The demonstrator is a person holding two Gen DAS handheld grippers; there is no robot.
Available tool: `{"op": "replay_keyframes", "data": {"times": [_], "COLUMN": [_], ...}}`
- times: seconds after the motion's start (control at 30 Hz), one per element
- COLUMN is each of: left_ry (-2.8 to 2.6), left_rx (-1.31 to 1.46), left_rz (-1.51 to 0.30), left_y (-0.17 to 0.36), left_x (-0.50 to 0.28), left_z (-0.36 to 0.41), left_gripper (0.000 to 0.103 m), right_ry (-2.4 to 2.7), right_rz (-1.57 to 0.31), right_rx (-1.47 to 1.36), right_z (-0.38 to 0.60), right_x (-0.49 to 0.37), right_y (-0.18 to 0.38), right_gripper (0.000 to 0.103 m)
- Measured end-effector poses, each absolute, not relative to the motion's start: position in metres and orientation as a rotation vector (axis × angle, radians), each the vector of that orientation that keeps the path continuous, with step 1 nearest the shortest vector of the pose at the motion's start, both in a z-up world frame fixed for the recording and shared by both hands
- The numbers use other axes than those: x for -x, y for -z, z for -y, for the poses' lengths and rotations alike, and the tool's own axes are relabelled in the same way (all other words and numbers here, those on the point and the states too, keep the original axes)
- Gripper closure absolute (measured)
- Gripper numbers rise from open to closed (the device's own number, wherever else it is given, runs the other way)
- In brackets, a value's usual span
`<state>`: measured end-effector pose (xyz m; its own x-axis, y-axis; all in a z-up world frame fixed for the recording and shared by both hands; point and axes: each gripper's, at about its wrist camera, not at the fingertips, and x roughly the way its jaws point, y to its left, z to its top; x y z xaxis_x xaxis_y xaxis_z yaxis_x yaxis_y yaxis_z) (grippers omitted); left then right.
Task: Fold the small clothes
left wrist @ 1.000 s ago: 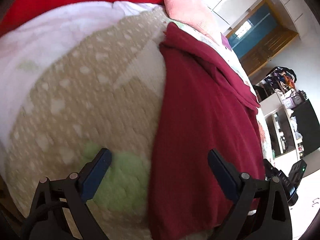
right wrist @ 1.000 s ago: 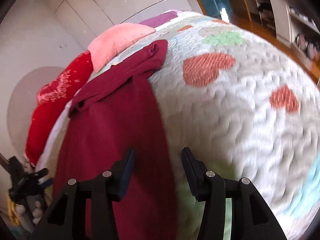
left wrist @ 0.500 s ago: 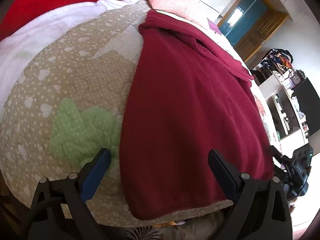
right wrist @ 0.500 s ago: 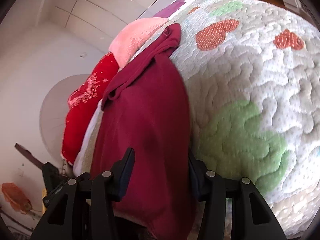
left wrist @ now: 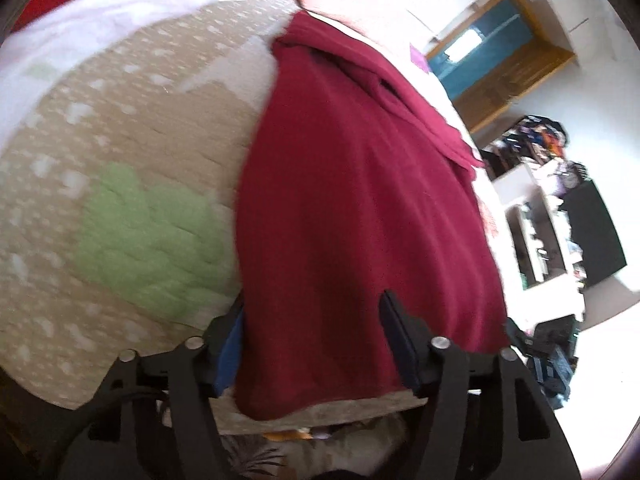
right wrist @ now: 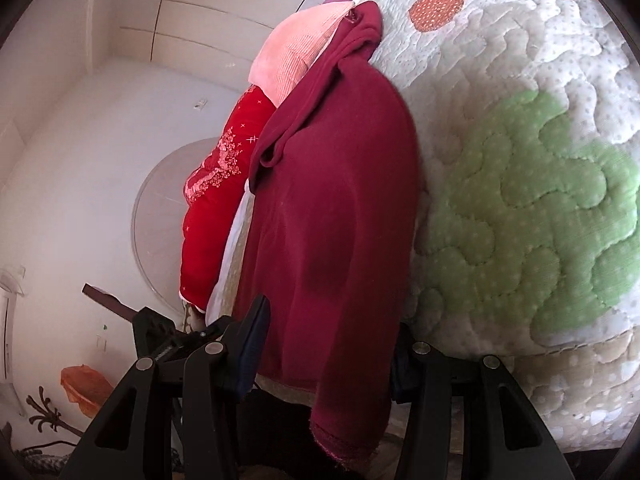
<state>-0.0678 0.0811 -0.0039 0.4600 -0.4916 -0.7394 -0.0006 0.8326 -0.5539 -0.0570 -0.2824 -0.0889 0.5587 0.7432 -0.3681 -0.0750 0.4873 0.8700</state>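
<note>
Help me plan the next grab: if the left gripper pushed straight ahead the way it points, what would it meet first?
Most likely the dark red garment: the left gripper has its open fingers straddling the near hem on the quilt. Depth is unclear, so it may already touch.

A garment (left wrist: pixel 360 208) lies spread flat on the quilt (left wrist: pixel 120 140) of a bed, its lower edge hanging a little over the near edge of the bed and its upper end reaching toward two pillows (right wrist: pixel 296 48) at the far end. The left gripper (left wrist: pixel 316 332) stands at the lower left corner of the garment and the right gripper (right wrist: pixel 328 340) at the lower right corner, each with one finger on either side of the cloth edge. Shelves (left wrist: pixel 540 240) stand beyond the far side of the bed.
</note>
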Motion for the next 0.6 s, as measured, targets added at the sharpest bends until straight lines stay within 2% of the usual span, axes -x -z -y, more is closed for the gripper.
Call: {"op": "replay_keyframes", "data": {"times": [0.17,0.27,0.3,0.33,0.37,0.4,0.6], "left_ry": [0.365,0.292,0.293,0.293,0.275,0.256,0.226], "left_rx": [0.572,0.527,0.556,0.589,0.592,0.583,0.556], "left_rz": [-1.090,-1.118,-1.121,-1.121,-1.123,-1.126,-1.115], "left_y": [0.011,0.011,0.012,0.013,0.013,0.012,0.004], "left_x": [0.065,0.063,0.063,0.063,0.063,0.064,0.074], "left_z": [-0.077,-0.081,-0.086,-0.091,-0.093,-0.095,-0.096], "left_gripper": [0.038,0.081,0.087,0.091,0.095,0.095,0.095], "right_ry": [-0.568,-0.553,-0.539,-0.513,-0.492,-0.475,-0.438], "right_rz": [-0.833,-0.838,-0.843,-0.854,-0.863,-0.873,-0.893], "right_rx": [-0.932,-0.913,-0.903,-0.884,-0.872,-0.870,-0.847], "right_z": [0.280,0.279,0.278,0.277,0.277,0.278,0.276], "right_x": [0.058,0.059,0.059,0.059,0.059,0.059,0.062], "right_y": [0.089,0.088,0.086,0.086,0.086,0.088,0.084], "right_gripper": [0.052,0.056,0.064,0.078,0.086,0.091,0.094]}}
